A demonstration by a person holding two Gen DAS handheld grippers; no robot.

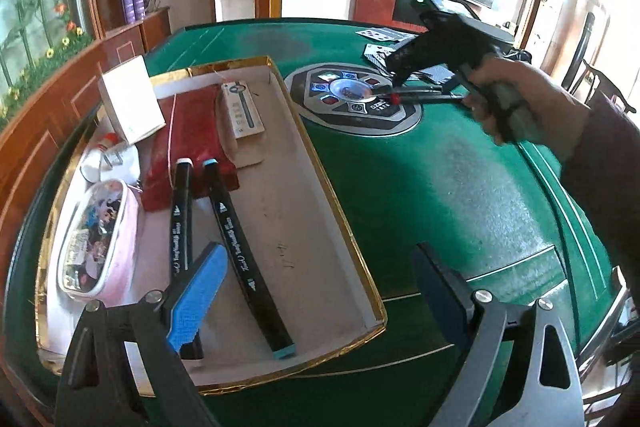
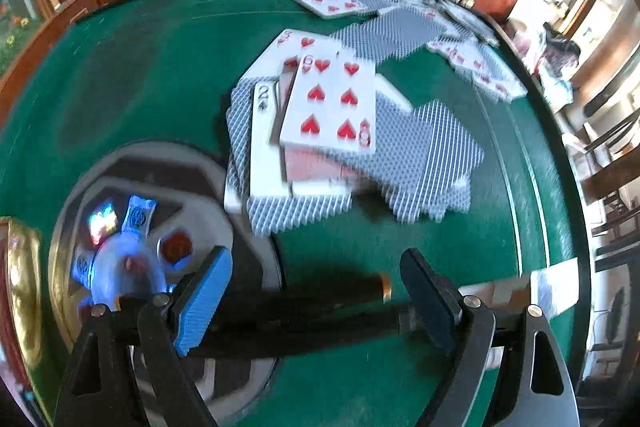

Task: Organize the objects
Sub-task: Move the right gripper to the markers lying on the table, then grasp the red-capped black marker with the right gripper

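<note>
Green felt covers the round card table [image 1: 420, 187], with a grey circular control panel [image 1: 352, 99] at its centre.

Left gripper [image 1: 316, 291]: fingers spread wide, holding nothing. Beneath and between them lies the near end of a shallow gold-rimmed cardboard box [image 1: 340, 227]. Two black marker pens [image 1: 240, 239] lie side by side on its floor, one passing under the blue-padded finger [image 1: 196, 303]. Beyond that finger's outer side sits a pink printed pencil case [image 1: 96, 239]; further ahead lie a red foil packet [image 1: 188, 131] and a small white carton [image 1: 130, 103].

Right gripper [image 2: 316, 295]: fingers parted. Two dark slender pens [image 2: 304, 311] lie crosswise between them; whether the pads touch them cannot be told, owing to blur. Ahead of the fingertips, loose playing cards [image 2: 332, 115] lie scattered, some face up, some face down.
</note>
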